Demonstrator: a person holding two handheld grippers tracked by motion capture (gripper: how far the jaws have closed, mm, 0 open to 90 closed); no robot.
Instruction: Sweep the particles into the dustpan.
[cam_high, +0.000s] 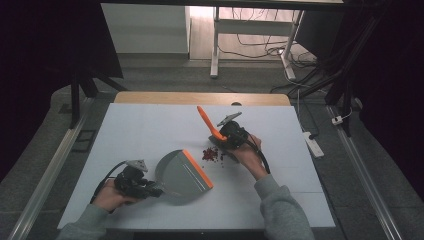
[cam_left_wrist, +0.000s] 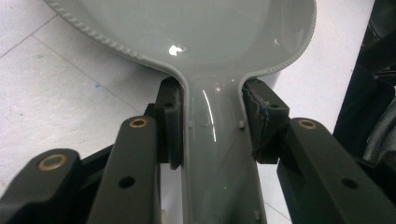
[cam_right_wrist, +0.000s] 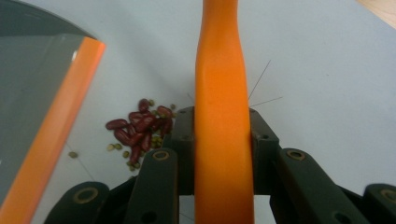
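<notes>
Orange brush handle (cam_right_wrist: 219, 93) clenched in right tongs (cam_right_wrist: 220, 135), dustpan (cam_high: 181, 176) in left tongs (cam_left_wrist: 212, 123); a hard sweep risked scattering beans (cam_right_wrist: 140, 128) past its lip.

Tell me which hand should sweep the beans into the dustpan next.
Right. The right claw is shut on the orange brush handle, with the beans just beside it. The left claw is shut on the grey dustpan, whose orange lip faces the pile, so it likely only needs steadying.

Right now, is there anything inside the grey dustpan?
The dustpan looks bare inside: smooth grey plastic in the high view. The beans lie on the table just past its orange lip. The left claw grips its handle and hides that end.
</notes>
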